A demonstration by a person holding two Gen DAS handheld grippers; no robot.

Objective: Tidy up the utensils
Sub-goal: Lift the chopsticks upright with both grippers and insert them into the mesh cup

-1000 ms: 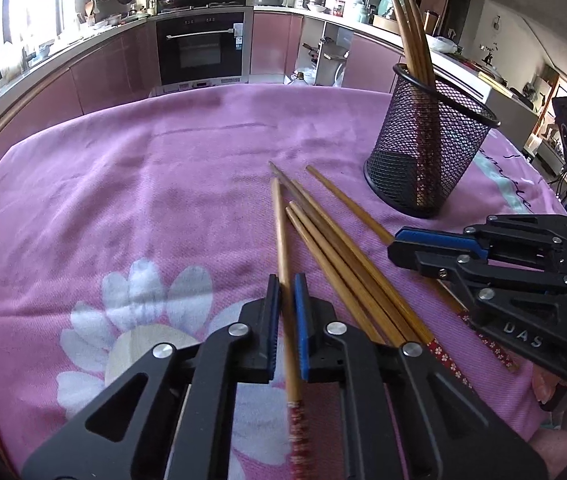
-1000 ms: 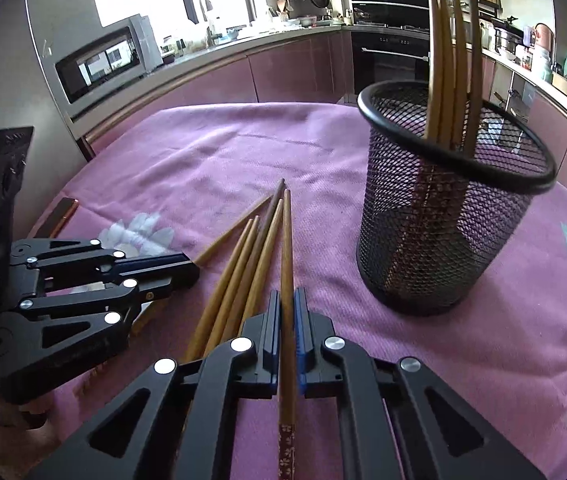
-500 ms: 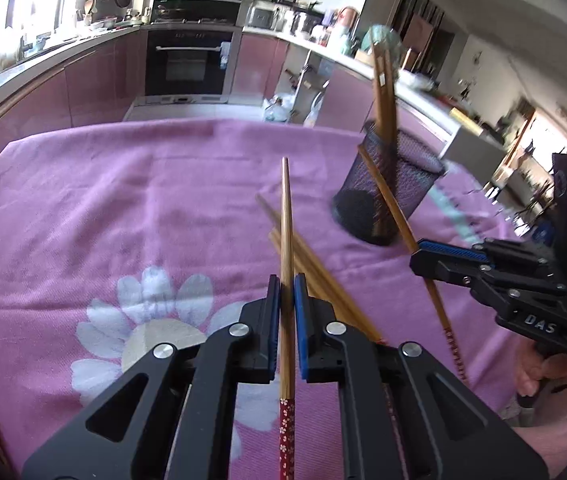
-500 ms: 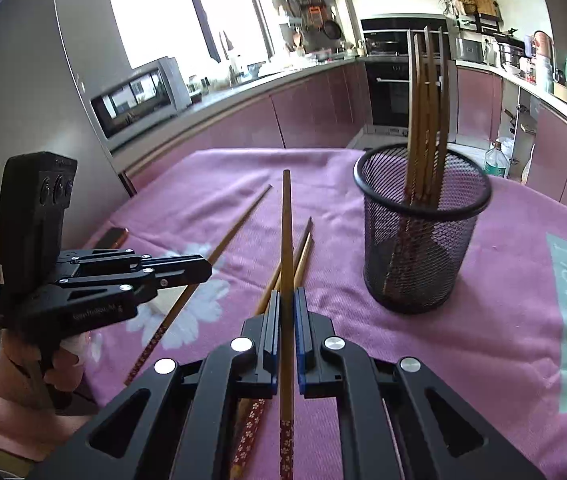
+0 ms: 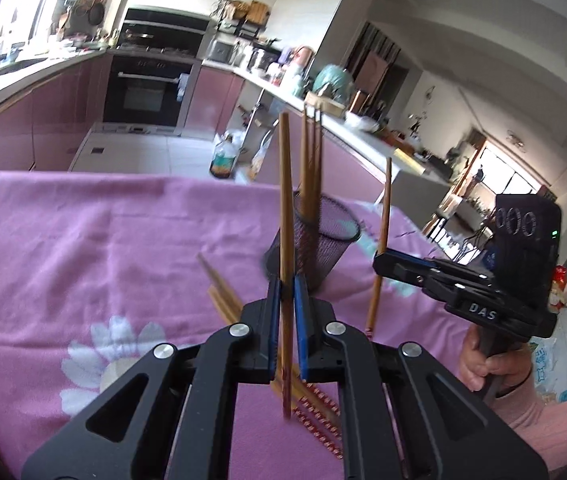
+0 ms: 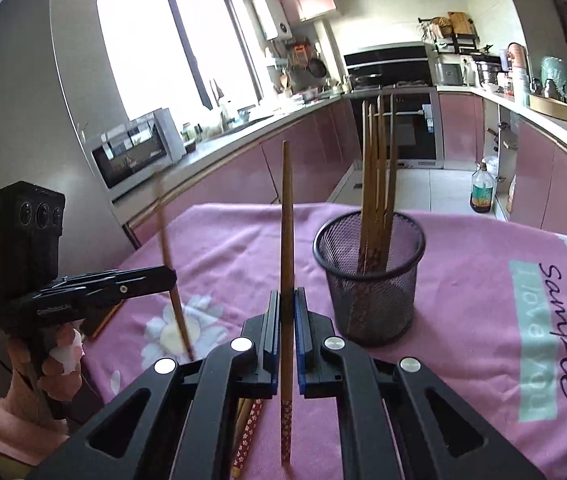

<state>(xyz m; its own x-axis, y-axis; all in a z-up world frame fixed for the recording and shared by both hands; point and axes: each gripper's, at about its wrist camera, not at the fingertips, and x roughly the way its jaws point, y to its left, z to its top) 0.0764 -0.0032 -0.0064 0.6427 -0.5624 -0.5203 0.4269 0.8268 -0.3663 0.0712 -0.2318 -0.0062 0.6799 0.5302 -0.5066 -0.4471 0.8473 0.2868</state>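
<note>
Left wrist view: the left tool (image 5: 283, 284) fills the lower centre of the frame, its blue-padded jaws pressed narrow on a single wooden chopstick (image 5: 284, 208) that stands nearly upright, tip toward the upper centre. Its patterned red end hangs blurred below the jaws. Behind it, at centre frame, a black mesh holder (image 5: 323, 248) stands on the pink flowered tablecloth (image 5: 83, 240); motion blur softens its rim, and several chopsticks stand in it, their number hard to count. More loose chopsticks (image 5: 223, 292) lie on the cloth left of centre, mostly hidden by the tool's body, with only their red patterned ends showing again at lower centre. At the right of the frame the right tool (image 5: 379, 260) grips a second chopstick (image 5: 383, 220), also near upright; a hand (image 5: 487, 364) in a pink sleeve holds the handle, partly cut off by the frame edge.

Right wrist view: the right tool (image 6: 283, 300) clamps its chopstick (image 6: 286, 232) at lower centre, the flowered end dangling below. The mesh holder (image 6: 367, 280) stands right of centre with its standing chopsticks (image 6: 377, 172) leaning together. At the left, the left tool (image 6: 169, 276) carries its blurred chopstick (image 6: 167, 248), the hand (image 6: 57, 364) beneath partly hidden. A few loose chopstick ends (image 6: 247, 428) peek out under the tool's body at the bottom, the rest covered.
</note>
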